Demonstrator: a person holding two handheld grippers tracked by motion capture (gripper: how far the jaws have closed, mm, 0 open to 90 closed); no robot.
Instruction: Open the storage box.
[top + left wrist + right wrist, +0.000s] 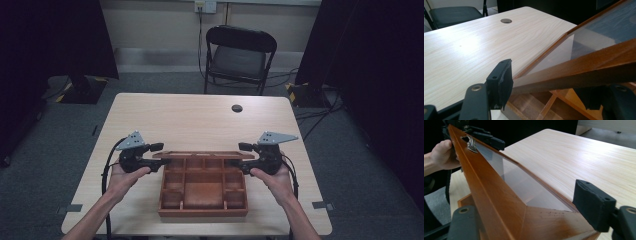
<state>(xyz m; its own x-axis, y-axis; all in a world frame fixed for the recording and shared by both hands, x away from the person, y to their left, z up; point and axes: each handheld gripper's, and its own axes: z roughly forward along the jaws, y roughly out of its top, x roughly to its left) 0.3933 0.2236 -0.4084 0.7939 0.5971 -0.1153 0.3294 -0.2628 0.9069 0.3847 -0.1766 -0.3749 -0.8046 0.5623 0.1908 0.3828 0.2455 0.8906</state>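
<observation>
box (202, 197) | lid (200, 155) raised | between both hand-held grippers' jaws

The raised lid (584, 67) hides the left claw's far pad, contact unclear

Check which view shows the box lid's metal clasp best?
Right gripper view: the metal clasp sits in plain sight on the wooden lid frame's front edge, near the far hand. The high view gives the lid edge-on, clasp too small to tell; the left gripper view gives frame and glass.
</observation>
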